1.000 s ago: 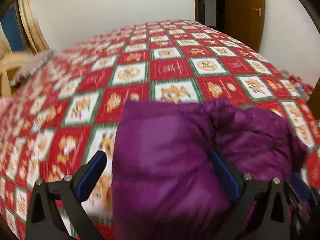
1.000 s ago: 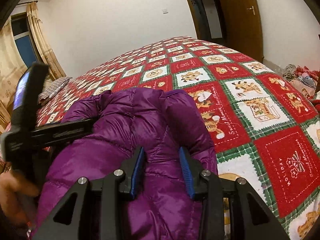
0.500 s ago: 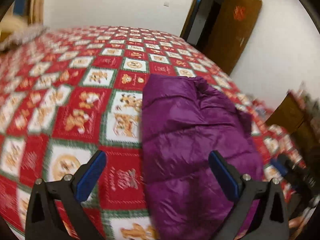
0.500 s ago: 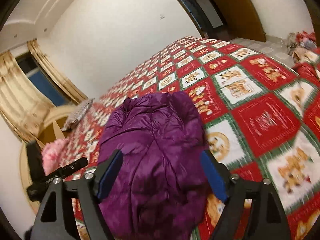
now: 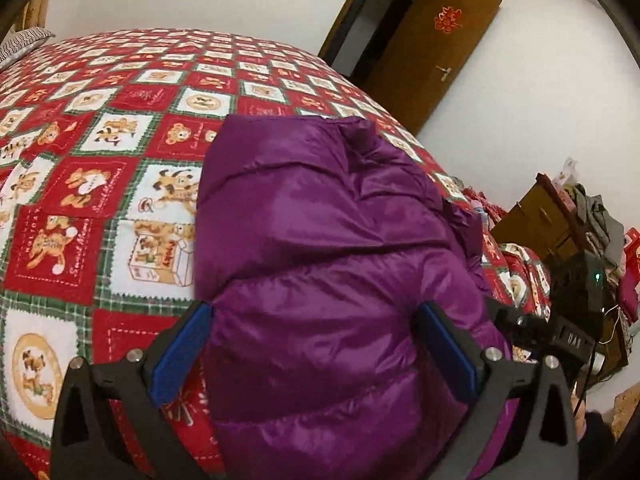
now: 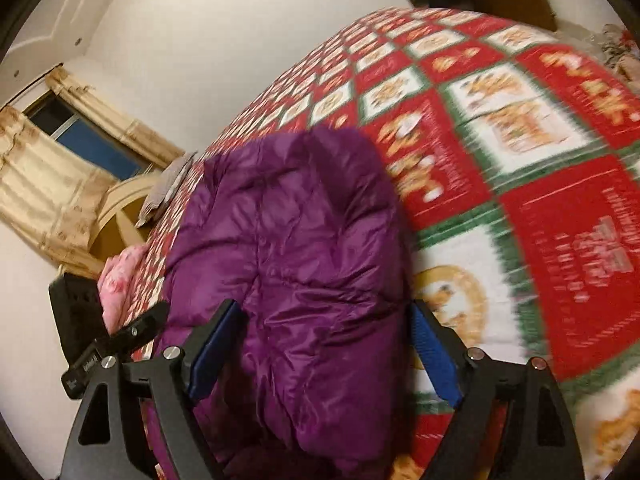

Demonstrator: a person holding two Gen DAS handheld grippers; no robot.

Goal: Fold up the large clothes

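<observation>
The left gripper point(image 5: 316, 344) stands with its jaws spread wide over the near end of the purple down jacket point(image 5: 320, 248); the blue pads point(image 5: 182, 344) flank the puffy fabric without pinching it, so it is released. The right gripper point(image 6: 324, 354) is likewise released, jaws wide apart above the jacket's point(image 6: 296, 248) near end, nothing clamped between them. The jacket lies folded into a thick bundle on the red-and-green patterned bedspread point(image 5: 100, 184), near the bed's near edge. Beyond the jacket and to either side of it the bedspread point(image 6: 520, 184) lies bare. Past the jacket's far end stand a brown door point(image 5: 432, 56) and a white wall.
</observation>
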